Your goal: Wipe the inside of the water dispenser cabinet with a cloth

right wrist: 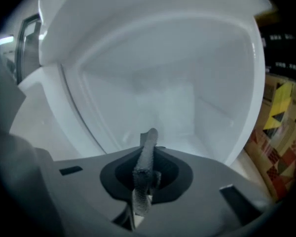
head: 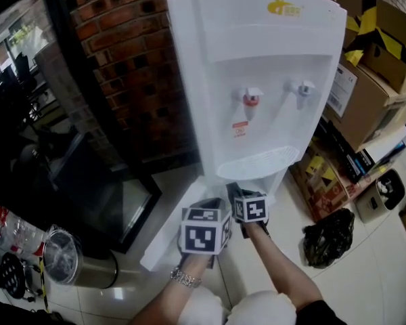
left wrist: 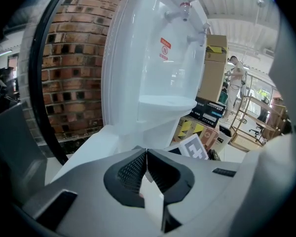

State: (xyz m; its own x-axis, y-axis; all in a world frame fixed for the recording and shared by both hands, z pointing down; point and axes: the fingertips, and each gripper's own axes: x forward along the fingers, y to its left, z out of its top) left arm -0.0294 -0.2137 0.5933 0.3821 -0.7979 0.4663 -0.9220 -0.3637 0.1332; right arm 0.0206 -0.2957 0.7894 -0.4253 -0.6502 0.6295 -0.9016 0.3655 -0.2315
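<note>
The white water dispenser (head: 257,80) has its lower cabinet (right wrist: 163,98) open. The left gripper (left wrist: 147,157) pinches the edge of the swung-out cabinet door (head: 169,229). At the opening, the right gripper (right wrist: 147,147) clamps the grey cloth (right wrist: 144,172), which pokes past its tips towards the interior.

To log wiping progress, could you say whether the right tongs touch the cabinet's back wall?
Apart. The right gripper view shows the back wall lying well beyond the right tongs.

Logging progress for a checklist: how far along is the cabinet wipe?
Done: the cabinet door stands open. In hand: the right tongs grip a grey cloth at the mouth of the cabinet, apparently clear of its walls. Remaining: the wiping itself.
</note>
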